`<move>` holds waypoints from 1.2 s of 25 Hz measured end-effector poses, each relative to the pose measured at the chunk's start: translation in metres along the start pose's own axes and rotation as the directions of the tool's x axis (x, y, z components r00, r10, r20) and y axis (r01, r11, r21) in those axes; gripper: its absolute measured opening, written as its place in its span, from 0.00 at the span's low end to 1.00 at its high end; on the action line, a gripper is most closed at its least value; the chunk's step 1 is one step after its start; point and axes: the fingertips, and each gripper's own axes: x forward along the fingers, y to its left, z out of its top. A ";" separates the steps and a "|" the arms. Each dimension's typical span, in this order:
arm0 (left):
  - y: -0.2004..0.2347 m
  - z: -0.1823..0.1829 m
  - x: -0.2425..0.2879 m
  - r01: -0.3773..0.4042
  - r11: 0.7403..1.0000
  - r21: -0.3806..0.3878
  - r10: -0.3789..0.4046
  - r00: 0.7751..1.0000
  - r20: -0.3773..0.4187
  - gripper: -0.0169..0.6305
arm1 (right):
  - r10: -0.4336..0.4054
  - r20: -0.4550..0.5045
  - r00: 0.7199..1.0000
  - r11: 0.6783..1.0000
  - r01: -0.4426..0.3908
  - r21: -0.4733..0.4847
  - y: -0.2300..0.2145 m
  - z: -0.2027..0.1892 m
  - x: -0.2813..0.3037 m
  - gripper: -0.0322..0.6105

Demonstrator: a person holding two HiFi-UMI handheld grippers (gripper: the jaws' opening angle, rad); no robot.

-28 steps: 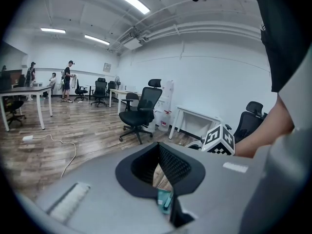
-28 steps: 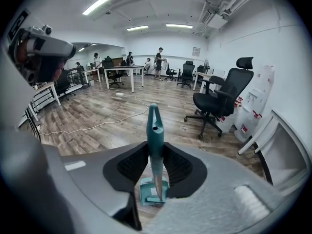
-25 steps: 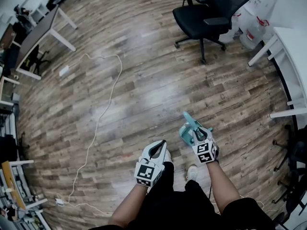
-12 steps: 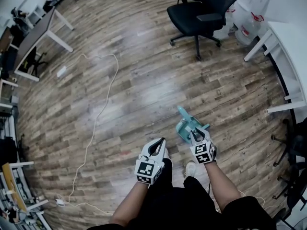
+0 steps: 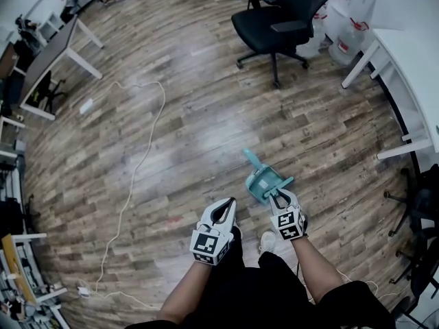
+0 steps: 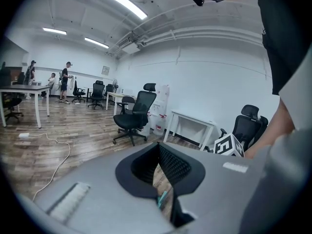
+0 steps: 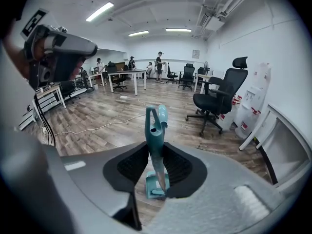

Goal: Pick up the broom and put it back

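Note:
The teal broom (image 5: 261, 181) hangs over the wood floor, its looped handle end (image 7: 156, 117) pointing away from me and its head (image 7: 157, 185) below the jaws. My right gripper (image 5: 275, 197) is shut on the handle, and the black pads press it from both sides in the right gripper view (image 7: 156, 163). My left gripper (image 5: 228, 205) is beside it on the left. Its fingers meet at the tip with nothing held. In the left gripper view (image 6: 159, 152) only floor and a sliver of teal show through the narrow gap.
A black office chair (image 5: 278, 14) stands ahead, with water bottles (image 5: 341, 27) and a white table (image 5: 410, 52) to its right. A white cable (image 5: 137, 157) snakes over the floor at left, near a desk (image 5: 53, 49). People stand far off at the back (image 7: 159, 65).
Both grippers and the broom have drifted left and slightly forward in the head view, and the chair and floor have slid the same way. The grip on the broom is unchanged.

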 end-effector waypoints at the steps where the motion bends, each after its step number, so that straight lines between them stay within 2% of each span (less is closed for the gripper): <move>1: -0.003 -0.004 -0.001 -0.002 1.000 0.000 0.002 1.000 0.003 0.05 | 0.006 0.003 1.000 1.000 -0.006 -0.004 0.001 -0.002 -0.003 0.20; 6: -0.019 -0.018 -0.004 -0.020 1.000 -0.009 0.020 1.000 -0.008 0.05 | 0.027 0.019 0.999 1.000 -0.027 -0.009 0.001 -0.012 -0.013 0.21; 15: -0.038 -0.015 -0.020 -0.058 0.998 0.005 0.058 0.998 0.009 0.05 | 0.036 0.065 0.997 0.999 -0.034 -0.026 -0.005 -0.022 -0.037 0.20; 19: -0.034 -0.018 -0.034 -0.128 0.992 -0.003 0.128 0.992 0.006 0.05 | 0.052 0.120 0.991 0.999 -0.051 -0.013 -0.006 -0.023 -0.052 0.20; 23: -0.025 -0.020 -0.048 -0.193 0.981 -0.024 0.193 0.981 0.018 0.05 | 0.082 0.190 0.978 0.997 -0.080 -0.020 -0.003 -0.013 -0.074 0.20; 30: -0.045 -0.015 -0.054 -0.203 0.979 -0.003 0.203 0.978 0.040 0.05 | 0.134 0.316 0.939 0.991 -0.131 -0.031 0.007 0.020 -0.118 0.20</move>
